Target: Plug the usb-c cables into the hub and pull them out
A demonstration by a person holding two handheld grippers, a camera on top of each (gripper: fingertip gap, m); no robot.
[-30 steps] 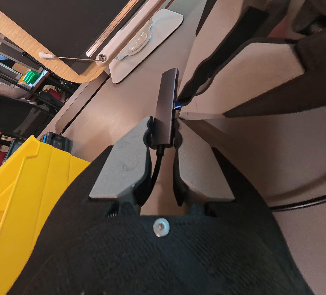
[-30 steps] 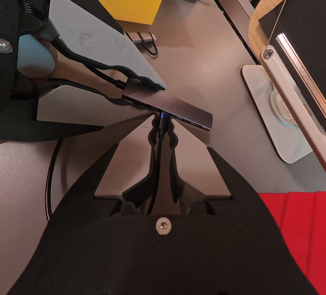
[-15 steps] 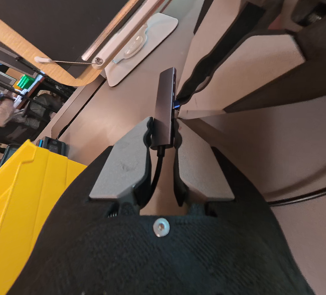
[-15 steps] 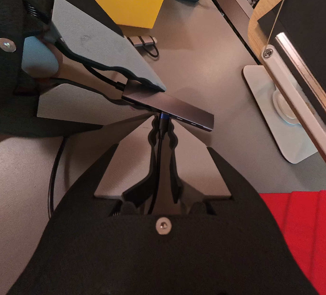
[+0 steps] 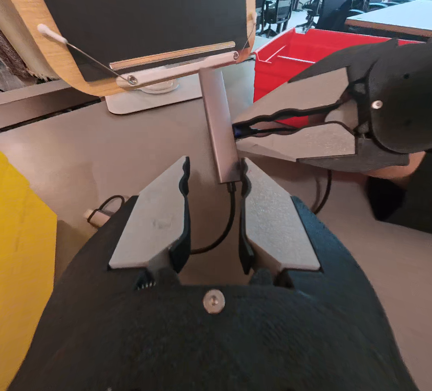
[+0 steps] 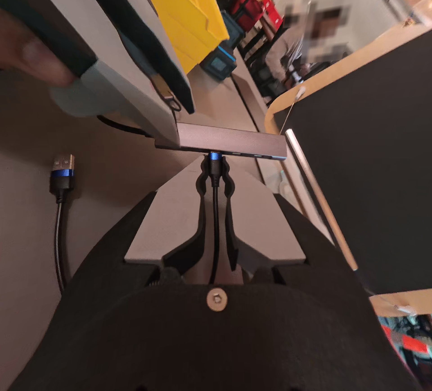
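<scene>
The slim grey hub [image 5: 219,127] hangs above the table, pointing away from me. My left gripper [image 5: 214,169] is open: its right finger touches the hub's near end and its left finger stands well clear. The hub's own black cable [image 5: 230,211] hangs down between the fingers. My right gripper [image 6: 214,164] is shut on the blue-ringed usb-c plug [image 6: 214,156], which sits in a port on the hub's [image 6: 231,142] side. It comes in from the right in the left wrist view [image 5: 236,129]. The cable's USB-A end [image 6: 63,167] lies on the table.
A yellow bin [image 5: 23,239] stands at the left and a red bin [image 5: 292,64] at the back right. A black board with a wooden rim [image 5: 140,6] stands on a white base [image 5: 152,101] behind the hub. A small adapter [image 5: 98,216] lies on the grey table [image 5: 93,146]. Less than 4 cm separates the two grippers' tips.
My left gripper has opened and let go of the hub. Both views have swung and tilted. The right gripper still holds the plug in the hub.
</scene>
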